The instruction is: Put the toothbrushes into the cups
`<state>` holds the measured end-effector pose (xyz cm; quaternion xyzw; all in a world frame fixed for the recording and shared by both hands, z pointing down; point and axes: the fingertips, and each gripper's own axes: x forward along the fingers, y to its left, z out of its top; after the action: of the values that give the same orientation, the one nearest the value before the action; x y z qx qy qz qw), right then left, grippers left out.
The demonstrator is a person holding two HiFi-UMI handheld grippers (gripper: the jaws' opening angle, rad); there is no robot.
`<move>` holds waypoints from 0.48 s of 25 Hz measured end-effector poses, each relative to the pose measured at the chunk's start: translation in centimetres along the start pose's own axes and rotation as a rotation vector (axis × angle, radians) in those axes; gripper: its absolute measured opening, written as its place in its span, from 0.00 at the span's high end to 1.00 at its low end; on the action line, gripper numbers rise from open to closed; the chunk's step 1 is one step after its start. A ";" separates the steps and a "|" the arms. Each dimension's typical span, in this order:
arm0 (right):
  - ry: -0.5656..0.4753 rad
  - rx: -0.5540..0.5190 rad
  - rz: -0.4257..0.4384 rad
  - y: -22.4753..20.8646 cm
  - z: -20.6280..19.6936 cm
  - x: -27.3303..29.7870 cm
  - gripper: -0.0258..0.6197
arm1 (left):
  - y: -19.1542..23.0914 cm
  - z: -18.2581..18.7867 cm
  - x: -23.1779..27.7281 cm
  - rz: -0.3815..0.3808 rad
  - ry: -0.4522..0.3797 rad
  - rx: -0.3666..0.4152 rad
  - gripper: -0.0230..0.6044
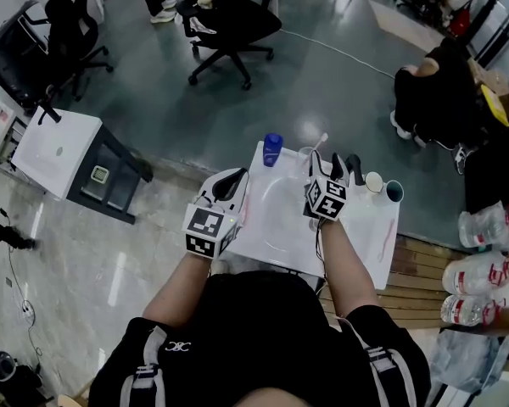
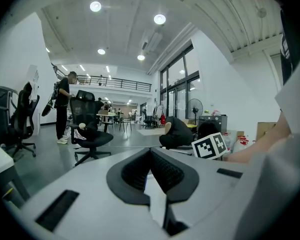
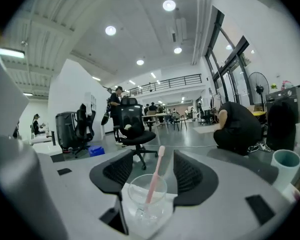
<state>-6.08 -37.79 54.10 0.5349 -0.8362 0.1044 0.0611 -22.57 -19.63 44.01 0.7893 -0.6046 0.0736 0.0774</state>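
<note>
Four cups stand at the table's [image 1: 356, 240] far edge: a blue cup [image 1: 272, 149] left of the clear cup [image 3: 147, 196], and a white cup [image 1: 374, 181] and a teal cup [image 1: 394, 192] to its right. I make out two pink toothbrushes. One toothbrush [image 3: 154, 176] leans in the clear cup, between the right gripper's [image 3: 152, 156] wide-open jaws and untouched by them, while the other toothbrush [image 1: 389, 231] lies flat on the table, right of the clear cup. The left gripper [image 2: 150, 153], left of the clear cup, has its jaws closed on nothing.
</note>
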 end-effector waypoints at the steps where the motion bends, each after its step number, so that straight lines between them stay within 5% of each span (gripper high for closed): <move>1: -0.022 0.003 0.007 0.2 0.9 -0.5 0.56 | -0.1 0.0 0.0 -0.003 -0.002 -0.001 0.94; 12: -0.278 0.001 0.070 5.3 10.8 -10.0 0.80 | -1.4 1.4 0.3 -0.035 -0.055 -0.011 0.94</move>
<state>-6.63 -29.42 40.87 0.5148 -0.8547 0.0317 -0.0591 -21.11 -19.84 42.65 0.8012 -0.5929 0.0474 0.0663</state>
